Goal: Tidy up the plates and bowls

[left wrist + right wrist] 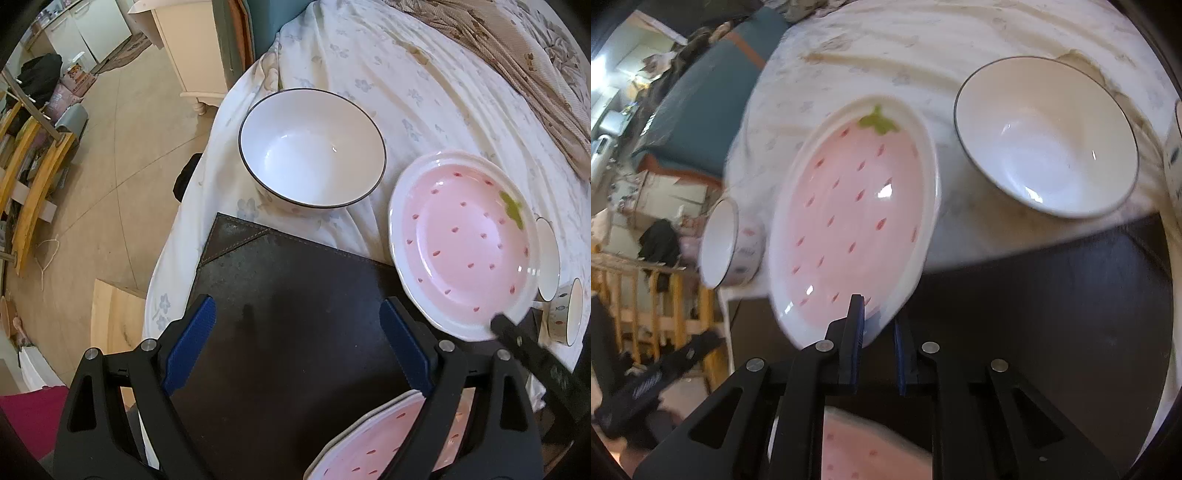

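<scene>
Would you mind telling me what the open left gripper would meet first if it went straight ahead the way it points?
Probably the large white bowl: the left gripper points over the dark mat toward it, though depth is unclear.

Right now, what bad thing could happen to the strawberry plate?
1. The right tongs pinch the strawberry plate only at its near rim, and it is tilted, so it could slip out and drop.
2. The big white bowl sits close beside it, so swinging the plate might knock them together.
3. Two small bowls lie on their sides just past the plate and might get bumped and roll.
</scene>
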### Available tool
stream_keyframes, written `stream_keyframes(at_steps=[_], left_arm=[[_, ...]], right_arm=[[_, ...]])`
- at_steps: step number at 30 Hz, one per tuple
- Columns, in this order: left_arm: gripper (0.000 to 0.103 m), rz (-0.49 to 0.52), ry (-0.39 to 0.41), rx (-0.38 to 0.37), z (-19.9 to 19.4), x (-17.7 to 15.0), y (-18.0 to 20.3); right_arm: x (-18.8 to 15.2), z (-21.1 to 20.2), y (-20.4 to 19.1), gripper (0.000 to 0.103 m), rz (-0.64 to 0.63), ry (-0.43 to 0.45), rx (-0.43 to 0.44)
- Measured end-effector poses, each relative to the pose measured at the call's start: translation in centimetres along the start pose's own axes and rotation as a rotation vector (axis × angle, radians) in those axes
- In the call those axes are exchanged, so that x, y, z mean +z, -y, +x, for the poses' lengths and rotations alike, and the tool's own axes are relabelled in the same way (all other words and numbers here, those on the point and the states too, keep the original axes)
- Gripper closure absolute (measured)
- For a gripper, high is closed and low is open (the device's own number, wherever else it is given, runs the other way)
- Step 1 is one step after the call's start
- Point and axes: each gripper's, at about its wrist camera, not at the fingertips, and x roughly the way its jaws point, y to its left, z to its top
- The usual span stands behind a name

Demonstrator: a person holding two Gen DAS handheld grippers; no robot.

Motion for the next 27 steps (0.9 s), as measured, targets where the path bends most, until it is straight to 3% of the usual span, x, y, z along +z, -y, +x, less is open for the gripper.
stream_keyframes(at_steps=[7, 9, 13, 20, 22, 25, 26, 27], left_arm=[[0.015, 0.002, -0.006, 0.011, 0.4, 0.0, 0.3], [0.015, 0.007, -0.005, 0.013, 0.4, 0.1, 0.5], [0.015, 0.005, -0.005, 0.005, 0.4, 0.0, 0.8], [0.017, -0.019, -0.027, -0.150, 1.5, 0.4, 1.2], [0.029, -0.047, -0.037, -0.201, 2.2, 0.9, 1.6], [0.041, -0.072, -0.079, -0.264, 3.3, 1.5, 2.3], [0.042, -0.074, -0.085, -0.270, 3.6, 1.6, 2.6], [0.042, -0.079, -0.090, -0.273, 3.9, 1.7, 2.9]], right_arm=[[-2.7, -1.8, 0.1, 0.089, 0.017, -0.026, 0.136], [-2.8, -2.2, 0.2, 0.103, 0.031, -0.014, 0.178], [-2.9, -1.8, -0.2, 0.103, 0.044, -0.037, 0.175], [-2.4, -3.6, 2.0, 0.096, 0.056, 0.001, 0.097], [-2.1, -4.4, 2.7, 0.090, 0.072, 0.022, 0.106], [-1.1, -4.9, 3.7, 0.053, 0.129, 0.052, 0.126], [-0.8, -4.8, 4.0, 0.044, 0.151, 0.064, 0.142], [-0.5, -4.6, 4.2, 0.044, 0.173, 0.071, 0.157]])
